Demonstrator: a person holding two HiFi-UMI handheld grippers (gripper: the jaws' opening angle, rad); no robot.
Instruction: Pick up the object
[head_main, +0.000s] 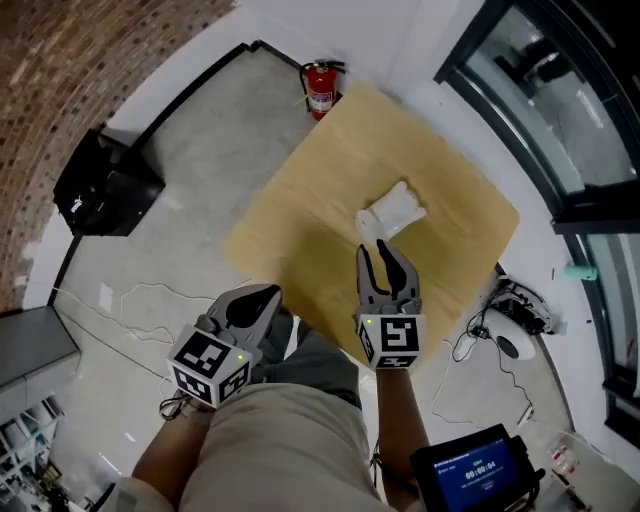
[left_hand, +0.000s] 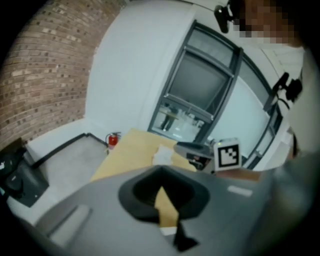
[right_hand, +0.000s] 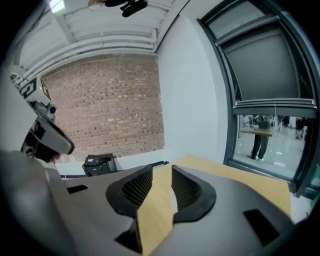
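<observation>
Your right gripper (head_main: 378, 256) reaches level over the near side of a square desk (head_main: 300, 200) of pale, smooth wood. Its two dark, ribbed jaws stand slightly apart. Your right gripper view (right_hand: 161, 172) shows only the tan desktop (right_hand: 235, 175) through the narrow gap, with nothing clamped.

The object (head_main: 392, 212), a soft-looking white lump with crumpled folds and an uneven outline, lies on the desk just ahead of that gripper's tips. No view shows whether the tips touch it.

Your left gripper (head_main: 255, 300) hangs off the desk's near edge, beside your right gripper and further back. Its smooth grey shells meet around black pads that are pressed together and hold nothing, as its own view (left_hand: 162, 187) confirms. From that gripper the white object (left_hand: 162, 155) sits ahead and a little to the right, well apart, on the desk's yellow-brown top (left_hand: 132, 147).

Beyond the desk's far corner, past both grippers, a red cylindrical fire extinguisher (head_main: 321, 88) stands against a white wall. Off to the left of your left gripper a boxy black case (head_main: 105, 185) rests on the grey speckled floor (head_main: 200, 150), by a rough red-brick wall (head_main: 60, 60).
</observation>
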